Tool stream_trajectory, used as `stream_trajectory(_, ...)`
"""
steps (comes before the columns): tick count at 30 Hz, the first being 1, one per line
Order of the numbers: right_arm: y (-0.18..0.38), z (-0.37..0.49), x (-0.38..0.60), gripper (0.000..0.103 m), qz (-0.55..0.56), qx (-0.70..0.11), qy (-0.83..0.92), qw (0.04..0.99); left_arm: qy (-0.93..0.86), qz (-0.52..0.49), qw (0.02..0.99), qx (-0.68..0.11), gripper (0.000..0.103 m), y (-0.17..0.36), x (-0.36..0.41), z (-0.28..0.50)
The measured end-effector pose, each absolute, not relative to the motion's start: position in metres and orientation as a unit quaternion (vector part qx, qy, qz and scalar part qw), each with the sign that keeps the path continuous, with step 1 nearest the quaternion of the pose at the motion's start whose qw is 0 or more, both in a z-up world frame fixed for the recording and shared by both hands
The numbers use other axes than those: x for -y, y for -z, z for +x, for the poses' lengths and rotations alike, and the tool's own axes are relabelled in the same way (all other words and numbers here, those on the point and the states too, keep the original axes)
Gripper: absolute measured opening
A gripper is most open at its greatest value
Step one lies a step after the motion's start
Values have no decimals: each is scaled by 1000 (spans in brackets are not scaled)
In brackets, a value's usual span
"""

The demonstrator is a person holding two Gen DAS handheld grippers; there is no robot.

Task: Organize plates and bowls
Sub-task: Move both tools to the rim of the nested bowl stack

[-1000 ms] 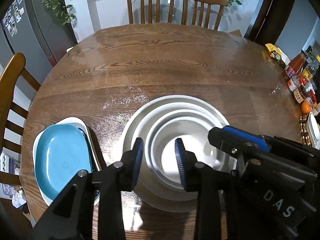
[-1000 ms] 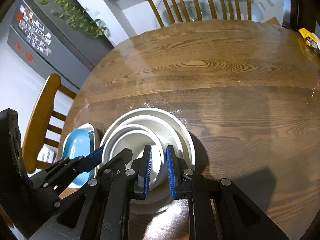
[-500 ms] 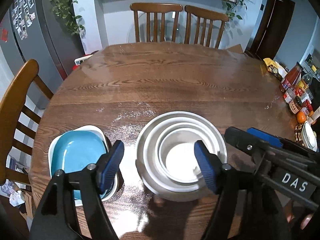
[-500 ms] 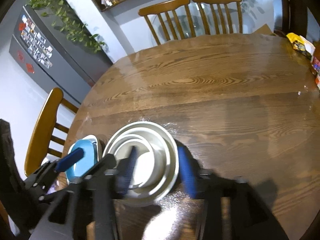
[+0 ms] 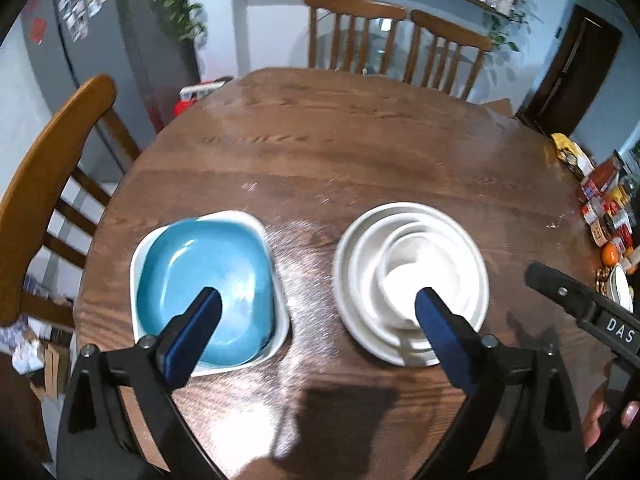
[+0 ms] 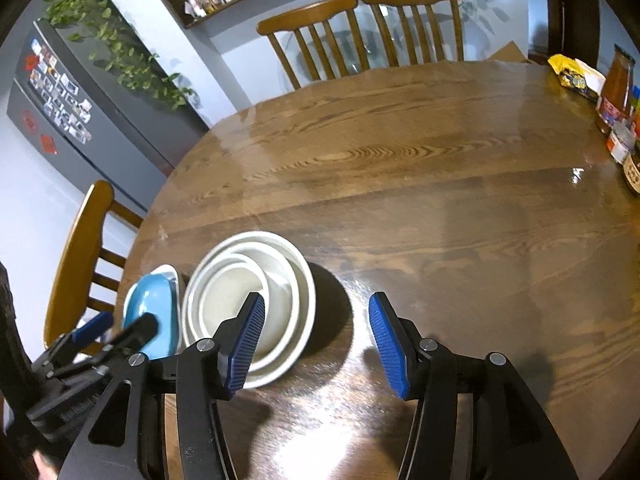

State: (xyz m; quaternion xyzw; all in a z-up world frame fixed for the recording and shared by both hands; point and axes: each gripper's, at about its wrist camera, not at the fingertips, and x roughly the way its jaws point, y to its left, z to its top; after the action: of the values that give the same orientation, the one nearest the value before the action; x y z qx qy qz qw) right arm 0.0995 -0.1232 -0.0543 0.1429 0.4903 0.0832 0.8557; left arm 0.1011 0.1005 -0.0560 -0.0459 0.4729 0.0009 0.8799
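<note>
Both tools, left tool (image 5: 316,310) and right tool (image 6: 316,340), have just spread wide, empty, above the white bowls (image 5: 412,276).

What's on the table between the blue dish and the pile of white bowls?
Nothing: only bare, shiny table separates the blue dish from the white bowls. The left wrist view shows this gap best.

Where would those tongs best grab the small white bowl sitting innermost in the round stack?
Probably by its rim. The small white bowl sits upright, nested inside the larger round white dishes, so its sides are hidden and only the thin lip is free. Coming from above at the near edge, one finger inside and one outside, looks most workable.
</note>
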Motion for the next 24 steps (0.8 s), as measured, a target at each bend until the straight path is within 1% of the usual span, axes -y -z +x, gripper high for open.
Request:
stream_trajectory(6,67,98,130,56,127,-509,-65,849,-27,-75,866,-493,97,63,-126,104)
stream_trajectory(9,73,101,133,56,131,-518,-65,843,-28,-71,862,-501,97,66,-127,108)
stream_trajectory(12,79,104,131,56,136,-524,-77,837,-23,-72,855,-513,94,72,-124,113)
stream_trajectory(16,83,109,130,56,148,-522,-85,835,-19,-70,851,-520,77,77,-120,117)
stream_trajectory(18,85,113,130,56,150,-522,-87,835,-16,-69,849,-523,74,79,-118,120)
stream_trajectory(19,86,115,130,56,153,-524,-88,833,-14,-70,849,-524,68,81,-118,121)
stream_trajectory(20,88,116,130,56,155,-525,-89,832,-13,-69,848,-525,65,82,-118,122)
stream_trajectory(21,89,117,129,55,156,-526,-90,831,-13,-69,847,-527,63,83,-116,124)
stream_trajectory(23,92,120,127,51,156,-530,-92,829,-11,-70,846,-528,62,83,-115,127)
stream_trajectory(24,93,121,126,49,156,-531,-92,828,-9,-71,845,-529,56,83,-115,129)
